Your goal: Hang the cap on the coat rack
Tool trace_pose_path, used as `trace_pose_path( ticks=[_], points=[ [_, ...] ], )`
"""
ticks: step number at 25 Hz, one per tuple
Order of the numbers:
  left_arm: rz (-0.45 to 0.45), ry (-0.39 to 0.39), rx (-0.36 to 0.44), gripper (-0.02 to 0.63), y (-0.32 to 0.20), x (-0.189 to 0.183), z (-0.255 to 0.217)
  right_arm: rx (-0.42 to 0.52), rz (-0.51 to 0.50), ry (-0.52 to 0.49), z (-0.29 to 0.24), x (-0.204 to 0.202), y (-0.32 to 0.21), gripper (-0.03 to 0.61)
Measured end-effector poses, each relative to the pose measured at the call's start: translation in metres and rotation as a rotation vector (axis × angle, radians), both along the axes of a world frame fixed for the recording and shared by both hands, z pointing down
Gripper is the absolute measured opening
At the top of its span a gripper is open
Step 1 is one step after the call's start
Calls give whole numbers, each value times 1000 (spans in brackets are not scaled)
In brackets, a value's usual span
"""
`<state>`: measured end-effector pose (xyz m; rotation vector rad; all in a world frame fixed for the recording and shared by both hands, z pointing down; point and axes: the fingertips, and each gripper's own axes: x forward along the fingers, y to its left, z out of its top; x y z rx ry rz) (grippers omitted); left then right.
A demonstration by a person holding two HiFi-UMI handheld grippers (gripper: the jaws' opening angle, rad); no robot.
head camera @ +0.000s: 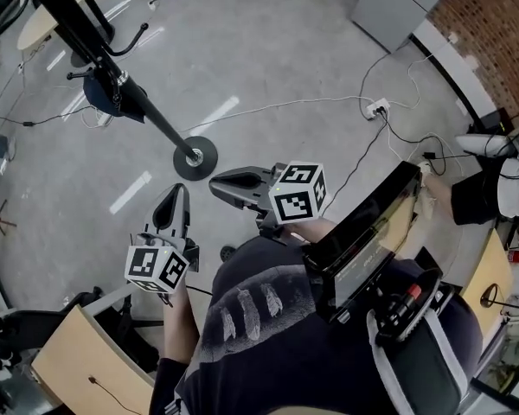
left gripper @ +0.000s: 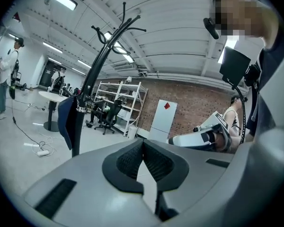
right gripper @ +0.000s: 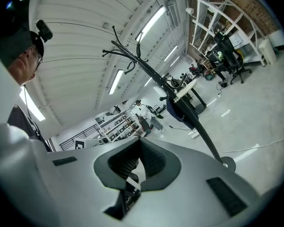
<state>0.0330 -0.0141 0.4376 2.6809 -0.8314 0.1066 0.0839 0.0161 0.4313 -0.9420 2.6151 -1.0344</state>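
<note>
– Left gripper (left gripper: 143,148): anything in it?
– Nothing. Its jaws are clenched together, the ribbed pads meeting with no gap. The person holds it low on the left, forearm (head camera: 177,318) stretched forward, nose pointing out over the floor (head camera: 268,50) and dipping slightly.
– And the right gripper (right gripper: 141,148)?
– Clenched and empty as well. It sits a little farther forward than the left one, roughly level, with its nose angled across toward the left side. Its marker cube (head camera: 297,192) is turned upward.
– Where's the cap (left gripper: 65,119)?
– On the coat rack (head camera: 156,119). It's dark blue and hangs against the black pole partway up, below the curved hooks at the top. The rack's round base (head camera: 195,156) stands on the floor ahead of both grippers. The cap is well apart from either one.
– Anyone else in the room?
– Someone seated (head camera: 477,199) off to the right, and a person standing (left gripper: 4,74) far off on the left, near a round table.
</note>
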Motion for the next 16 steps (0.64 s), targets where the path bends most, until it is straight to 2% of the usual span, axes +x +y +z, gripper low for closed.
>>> trace_pose_path(
  ticks=[4,10,16],
  points=[
    [-1,-32,6,8,-3,32,1,0,-17,-18,5,29,-3,5],
    [1,-69,7,8,6,41,-1,-12,-17,-27,5,40,3,5],
    [-3,-87,4,8,4,70,4,-26,-25,-27,13,67,1,5]
  ],
)
